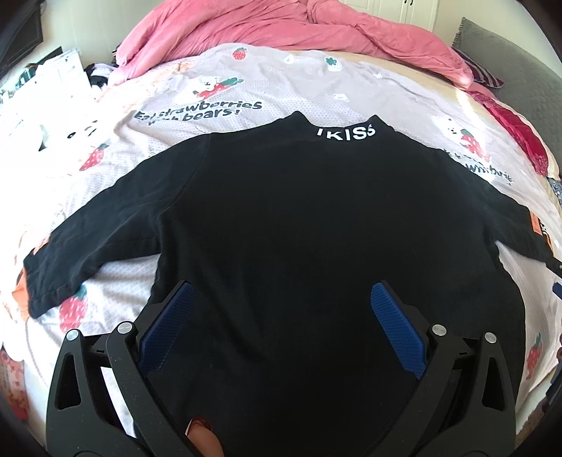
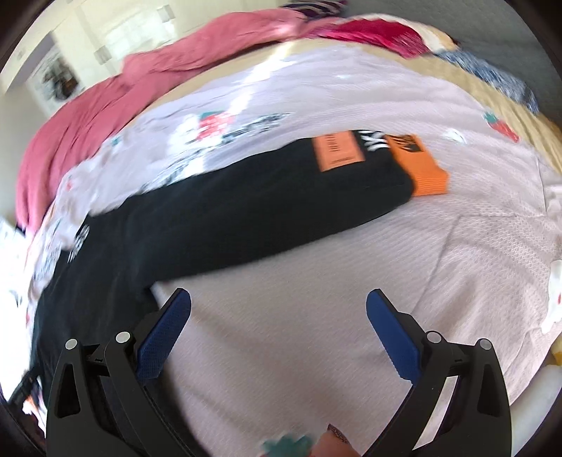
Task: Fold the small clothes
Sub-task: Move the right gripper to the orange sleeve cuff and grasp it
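A black long-sleeved top (image 1: 298,218) lies spread flat on the bed, white lettering at its collar (image 1: 346,133) at the far end, both sleeves stretched out sideways. My left gripper (image 1: 281,298) hovers open over the lower middle of the top, blue pads (image 1: 397,330) wide apart, nothing held. In the blurred right wrist view the top's right sleeve (image 2: 267,197) runs diagonally, ending in an orange cuff (image 2: 425,168) with an orange patch (image 2: 339,151). My right gripper (image 2: 277,306) stands open over bare sheet just below that sleeve, its left finger next to the top's body.
The bed is covered with a pale sheet (image 1: 147,147) printed with strawberries and bears. A rumpled pink duvet (image 1: 281,28) lies along the far side, a red cloth (image 1: 520,137) at the right. A fingertip (image 1: 203,441) shows at the bottom edge.
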Tool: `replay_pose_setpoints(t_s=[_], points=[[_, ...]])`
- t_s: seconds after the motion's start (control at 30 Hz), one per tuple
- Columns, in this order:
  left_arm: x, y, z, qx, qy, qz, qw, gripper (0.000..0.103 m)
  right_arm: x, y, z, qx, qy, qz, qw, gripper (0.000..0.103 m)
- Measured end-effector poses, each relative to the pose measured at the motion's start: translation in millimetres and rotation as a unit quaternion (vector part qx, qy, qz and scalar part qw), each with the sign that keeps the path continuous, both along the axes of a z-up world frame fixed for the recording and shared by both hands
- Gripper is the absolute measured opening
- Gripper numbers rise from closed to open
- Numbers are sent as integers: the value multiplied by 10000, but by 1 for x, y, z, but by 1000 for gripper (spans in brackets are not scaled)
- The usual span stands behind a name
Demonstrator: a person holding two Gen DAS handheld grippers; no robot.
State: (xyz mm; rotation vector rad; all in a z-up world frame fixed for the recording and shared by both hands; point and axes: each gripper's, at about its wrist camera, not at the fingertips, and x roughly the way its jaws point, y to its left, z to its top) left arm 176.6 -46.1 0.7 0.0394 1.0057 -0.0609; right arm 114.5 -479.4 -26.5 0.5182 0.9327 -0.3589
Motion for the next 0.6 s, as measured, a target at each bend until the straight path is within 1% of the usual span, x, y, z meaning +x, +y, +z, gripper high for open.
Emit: replay_pose_setpoints(t_s=[0.1,0.23,0.27,0.4,0.47,0.53,0.6], points=[[15,-2,0,25,-8,34,10000,95,5,-27,-4,56,131,-273,9995,99],[33,-3,7,-32,-71,93,9999,95,15,-55,-6,65,176,-524,9984,99],[37,-3,8,-37,-83,107,9999,95,17,-62,-6,158,128,-574,9981,99],[56,-5,12,-100,-97,167,9998,95,26,-89,-14,851,-63,-911,9922,99],[65,-6,12,-97,-99,200,9997,95,29,-101,-17,970,-188,-1034,9897,99],[72,-8,10,-39,-107,228,9997,95,33,-112,-22,1095,-221,-1189,9866,99],[78,-9,7,33,-109,252,9996,95,35,-124,-30,1403,-321,-1357,9802,99]])
